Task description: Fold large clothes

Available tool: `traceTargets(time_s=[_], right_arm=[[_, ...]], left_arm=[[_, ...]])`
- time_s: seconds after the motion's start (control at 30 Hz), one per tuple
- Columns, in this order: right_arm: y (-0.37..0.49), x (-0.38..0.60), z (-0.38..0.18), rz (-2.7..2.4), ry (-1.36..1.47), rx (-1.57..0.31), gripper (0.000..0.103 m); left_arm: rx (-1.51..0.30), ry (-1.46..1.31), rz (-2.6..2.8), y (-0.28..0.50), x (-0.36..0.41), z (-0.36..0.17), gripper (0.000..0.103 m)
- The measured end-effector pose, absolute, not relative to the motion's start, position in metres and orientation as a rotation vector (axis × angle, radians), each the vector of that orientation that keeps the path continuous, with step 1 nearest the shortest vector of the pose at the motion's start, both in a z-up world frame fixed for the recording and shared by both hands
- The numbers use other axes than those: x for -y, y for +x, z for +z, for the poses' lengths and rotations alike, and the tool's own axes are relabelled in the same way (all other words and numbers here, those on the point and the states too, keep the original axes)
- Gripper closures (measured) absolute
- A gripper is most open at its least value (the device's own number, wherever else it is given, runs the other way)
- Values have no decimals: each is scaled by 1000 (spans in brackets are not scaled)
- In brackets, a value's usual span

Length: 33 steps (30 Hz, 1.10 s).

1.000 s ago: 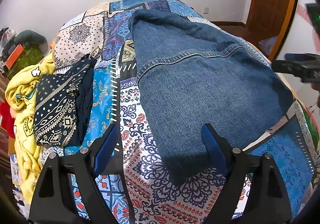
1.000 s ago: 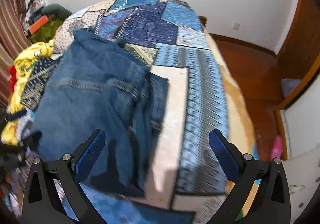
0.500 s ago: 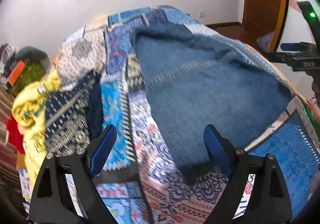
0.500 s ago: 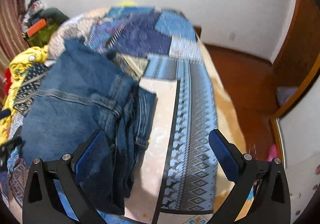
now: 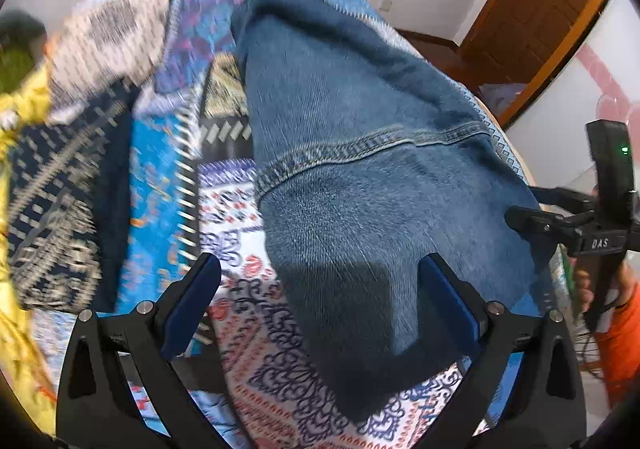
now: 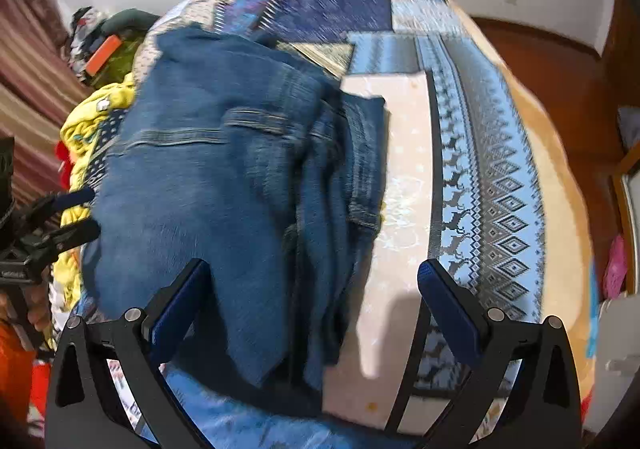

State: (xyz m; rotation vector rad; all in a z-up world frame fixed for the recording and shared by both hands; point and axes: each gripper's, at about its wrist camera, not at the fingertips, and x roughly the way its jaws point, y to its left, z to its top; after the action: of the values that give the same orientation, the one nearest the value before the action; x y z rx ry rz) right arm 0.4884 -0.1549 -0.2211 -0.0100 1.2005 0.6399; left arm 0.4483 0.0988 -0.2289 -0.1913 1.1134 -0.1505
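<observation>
A large blue denim garment (image 5: 360, 177) lies spread on the patterned bed cover (image 5: 256, 349); in the right wrist view its folded, bunched edge (image 6: 332, 177) runs down the middle. My left gripper (image 5: 320, 305) is open and empty, hovering over the garment's near corner. My right gripper (image 6: 316, 305) is open and empty, above the garment's near right edge. The right gripper's fingers (image 5: 532, 221) show at the right of the left wrist view; the left gripper's fingers (image 6: 72, 217) show at the left of the right wrist view.
A dark patterned cloth (image 5: 60, 201) and a yellow garment (image 6: 88, 121) lie at the bed's left side. Clutter with an orange item (image 6: 103, 53) sits beyond. A wooden door (image 5: 536, 9) and bare floor (image 6: 560, 69) are to the right.
Both grippers have moved down and closer to the denim garment, which now fills more of each view. Both stay open.
</observation>
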Motion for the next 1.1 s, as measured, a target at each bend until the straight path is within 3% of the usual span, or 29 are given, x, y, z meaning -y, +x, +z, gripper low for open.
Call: traceTargets(time_s=[0.27,0.67,0.7,0.9,1.1], right_arm=[[530,154,-250,751,181,-1348,0],[545,140,-256,851,278,-1344,1],[544,140,-256,853,279,-1341,6],[542,143,-254,821,333,-1350,44],[529,132,-222,772,266,-1270,67]], left_arm=[[-1177,-462,-226,484,-124,-258,1],[-1183,-578,-302,512,-112,-281,3],[-1177,-578,-310,517,-110,-281,11],[-1129,-552,-307,512,-100,-268,32],[-1065,-525,-294,496,-103,-243,47]])
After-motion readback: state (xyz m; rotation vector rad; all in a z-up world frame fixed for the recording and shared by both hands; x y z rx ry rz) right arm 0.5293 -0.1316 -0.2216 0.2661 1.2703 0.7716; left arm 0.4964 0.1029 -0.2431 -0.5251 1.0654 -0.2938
